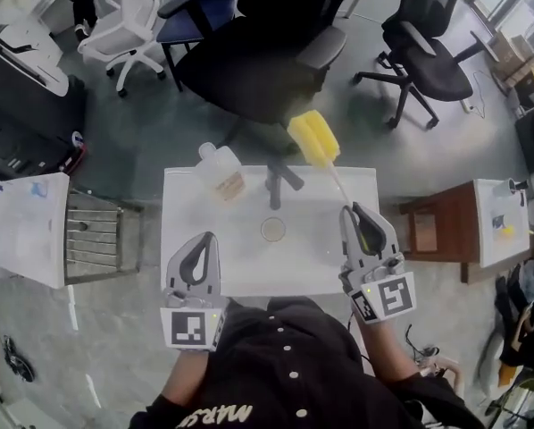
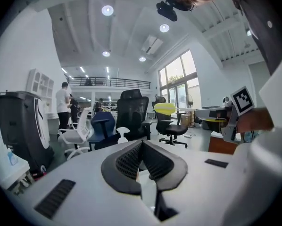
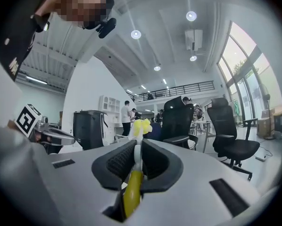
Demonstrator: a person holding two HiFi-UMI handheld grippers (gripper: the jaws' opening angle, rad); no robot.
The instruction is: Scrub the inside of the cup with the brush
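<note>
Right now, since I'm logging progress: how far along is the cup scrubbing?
Done: the brush is picked up, with the right gripper shut on its handle. In hand: its sponge head is up near the far edge of the table, not at the cup. Left: the cup stands untouched, the left gripper is shut and empty, and no scrubbing has begun.

- Cup (image 1: 272,229): small, clear and round, standing upright with its mouth up, near the middle of the white surface (image 1: 249,271).
- Brush (image 1: 313,138): yellow sponge head on a thin white stem, yellow handle clamped in the right tongs (image 1: 350,209).
</note>
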